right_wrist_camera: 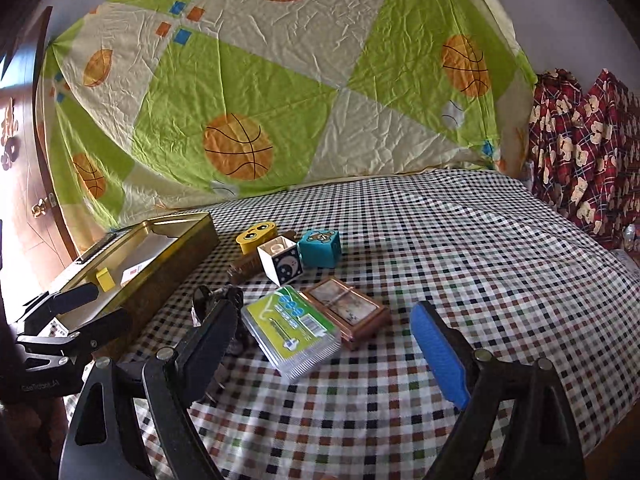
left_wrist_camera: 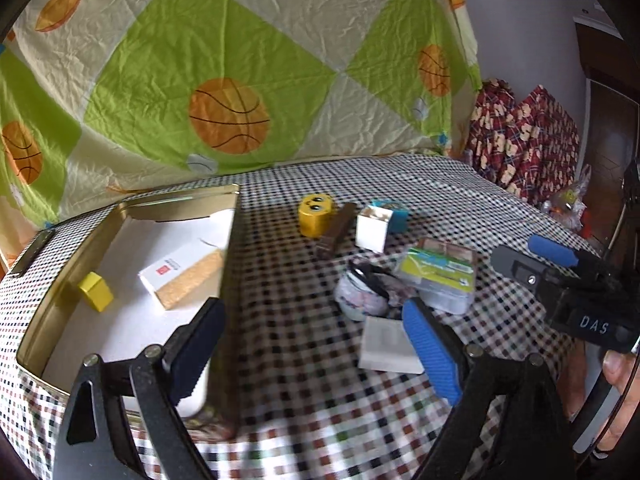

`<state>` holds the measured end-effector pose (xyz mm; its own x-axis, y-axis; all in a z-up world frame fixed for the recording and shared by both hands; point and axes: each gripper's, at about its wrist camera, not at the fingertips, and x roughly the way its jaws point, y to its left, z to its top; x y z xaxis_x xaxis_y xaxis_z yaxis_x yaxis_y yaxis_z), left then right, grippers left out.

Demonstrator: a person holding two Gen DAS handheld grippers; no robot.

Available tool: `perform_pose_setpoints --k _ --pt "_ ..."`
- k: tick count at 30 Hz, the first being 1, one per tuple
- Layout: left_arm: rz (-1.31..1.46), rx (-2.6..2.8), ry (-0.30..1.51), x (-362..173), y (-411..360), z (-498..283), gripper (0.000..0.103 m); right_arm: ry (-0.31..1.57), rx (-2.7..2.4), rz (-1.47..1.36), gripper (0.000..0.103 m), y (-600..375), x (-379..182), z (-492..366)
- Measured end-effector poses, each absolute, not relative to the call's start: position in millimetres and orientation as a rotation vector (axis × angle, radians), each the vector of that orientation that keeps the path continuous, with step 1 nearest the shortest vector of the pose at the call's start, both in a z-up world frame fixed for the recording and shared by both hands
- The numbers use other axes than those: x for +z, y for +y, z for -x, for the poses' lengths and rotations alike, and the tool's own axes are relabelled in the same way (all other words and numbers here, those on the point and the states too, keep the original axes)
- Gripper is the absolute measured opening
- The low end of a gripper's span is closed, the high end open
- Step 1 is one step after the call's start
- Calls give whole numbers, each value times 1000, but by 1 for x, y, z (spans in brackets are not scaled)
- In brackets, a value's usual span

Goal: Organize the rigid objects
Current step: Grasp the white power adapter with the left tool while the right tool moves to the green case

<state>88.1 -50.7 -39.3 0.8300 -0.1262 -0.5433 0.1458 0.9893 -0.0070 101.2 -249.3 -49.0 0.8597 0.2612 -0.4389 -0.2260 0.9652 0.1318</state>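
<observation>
Both the left gripper (left_wrist_camera: 312, 344) and the right gripper (right_wrist_camera: 324, 348) are held with fingers apart and empty above the checked table (right_wrist_camera: 460, 248), where the clear plastic box (right_wrist_camera: 294, 332) is lain beside the gold tin (left_wrist_camera: 72, 300).

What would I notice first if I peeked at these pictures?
Probably the big sheet with basketballs hanging behind the checked table. Next, the gold tin on the table's left, holding a yellow block and a white box. Beside it sits a jumble of little things, like a yellow smiley tub and a teal cube.
</observation>
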Motion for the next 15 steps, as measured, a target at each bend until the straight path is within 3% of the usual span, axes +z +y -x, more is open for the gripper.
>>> perform_pose_setpoints --k 6,8,12,15 --pt "-88 -185 647 -53 -87 -98 89 451 232 -44 90 -257 -55 -97" --pt "-97 -199 682 -58 -92 -104 81 449 226 -49 90 -261 -55 -98" --pt "-109 -224 755 -70 -102 -112 78 450 223 -54 90 -263 -55 -100" --pt "-97 -273 782 -72 -104 -115 62 461 229 -48 90 -260 -56 -104"
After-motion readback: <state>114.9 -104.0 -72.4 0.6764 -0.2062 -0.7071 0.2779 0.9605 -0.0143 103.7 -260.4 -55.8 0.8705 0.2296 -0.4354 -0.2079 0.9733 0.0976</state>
